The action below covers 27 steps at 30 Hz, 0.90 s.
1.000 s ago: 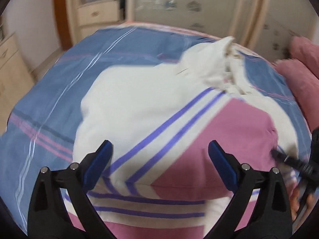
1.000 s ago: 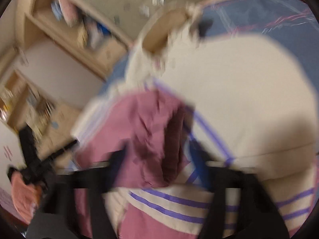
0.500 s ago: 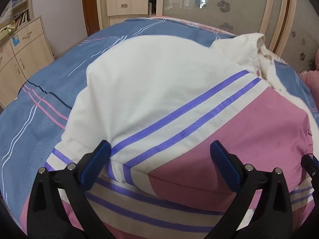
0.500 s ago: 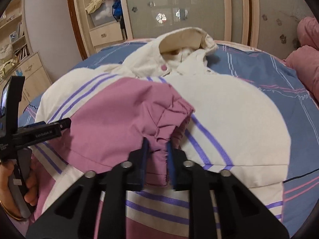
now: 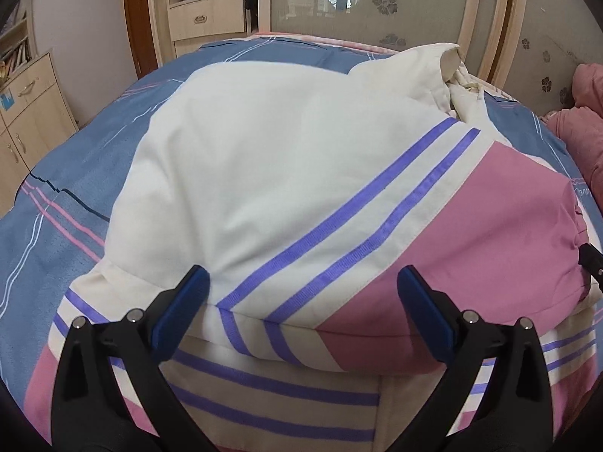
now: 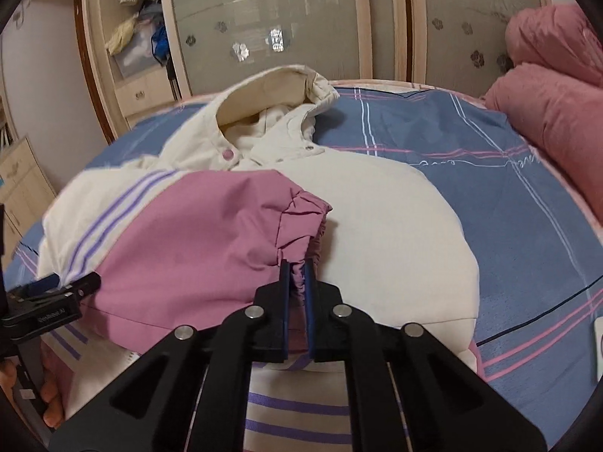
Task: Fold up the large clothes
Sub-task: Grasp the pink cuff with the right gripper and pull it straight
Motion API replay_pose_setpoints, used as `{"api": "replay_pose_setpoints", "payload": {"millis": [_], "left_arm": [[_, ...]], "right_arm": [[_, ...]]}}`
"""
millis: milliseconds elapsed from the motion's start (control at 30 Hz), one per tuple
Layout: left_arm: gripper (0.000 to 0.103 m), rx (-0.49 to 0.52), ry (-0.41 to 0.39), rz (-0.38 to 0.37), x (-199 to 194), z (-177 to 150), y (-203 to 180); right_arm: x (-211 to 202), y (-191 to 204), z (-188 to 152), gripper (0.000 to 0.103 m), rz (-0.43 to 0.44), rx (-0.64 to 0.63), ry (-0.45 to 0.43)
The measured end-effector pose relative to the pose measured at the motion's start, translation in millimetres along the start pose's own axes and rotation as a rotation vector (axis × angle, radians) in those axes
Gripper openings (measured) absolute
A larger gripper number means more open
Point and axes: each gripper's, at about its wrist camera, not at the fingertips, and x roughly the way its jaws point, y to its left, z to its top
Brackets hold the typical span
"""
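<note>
A cream padded jacket (image 5: 264, 150) with pink panels and purple stripes lies on the bed, collar (image 6: 264, 113) at the far end. Its left sleeve (image 6: 196, 233) is folded across the chest. My right gripper (image 6: 296, 265) is shut on that sleeve's gathered pink cuff (image 6: 305, 218), pinching the fabric between its blue pads. My left gripper (image 5: 301, 277) is open and hovers low over the sleeve's folded edge, where the purple stripes bend; nothing is between its fingers. One left finger (image 6: 56, 293) shows at the left edge of the right wrist view, beside the pink panel.
The bed wears a blue plaid sheet (image 5: 75, 169). Pink rolled bedding (image 6: 546, 94) lies at the right. Frosted wardrobe doors (image 6: 282, 19) stand behind the bed, and a wooden cabinet (image 5: 30, 113) stands at the left. A hand (image 6: 49, 395) holds the left gripper.
My right gripper closed on the pink cuff and now holds it slightly raised. My left gripper sank closer to the folded sleeve, still open.
</note>
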Motion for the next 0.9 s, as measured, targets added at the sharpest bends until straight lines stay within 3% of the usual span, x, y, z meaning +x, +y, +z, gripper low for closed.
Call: {"api": "replay_pose_setpoints", "payload": {"millis": [133,300,400,533,633,700,800,900], "left_arm": [[0.101,-0.009,-0.035,0.006,4.4,-8.2,0.8],[0.101,-0.021,-0.051,0.005,3.0,-12.6,1.7],[0.101,-0.028,-0.057,0.002,2.8,-12.8,1.9],[0.101,-0.027,-0.059,0.006,2.1,-12.7,1.7],[0.101,-0.029,-0.059,0.008,2.0,-12.8,1.8],[0.101,-0.029,-0.058,0.009,1.9,-12.7,2.3],[0.101,-0.032,-0.057,0.008,2.1,-12.4,2.7],[0.101,-0.033,-0.057,0.013,2.4,-12.5,2.9]], "right_arm": [[14.8,-1.4,-7.8,0.049,-0.055,0.019,0.039],[8.6,-21.7,-1.4,0.074,0.057,0.155,0.055],[5.6,-36.7,4.2,0.076,0.127,0.228,0.058],[-11.3,-46.3,9.6,0.094,0.191,0.298,-0.006],[-4.9,-38.2,8.7,0.099,0.243,0.295,0.031],[17.0,-22.7,2.4,0.099,0.284,0.246,0.149],[23.3,-4.9,-3.0,0.099,0.255,0.172,0.162],[10.4,14.6,-1.6,0.078,0.268,0.092,0.108]]}}
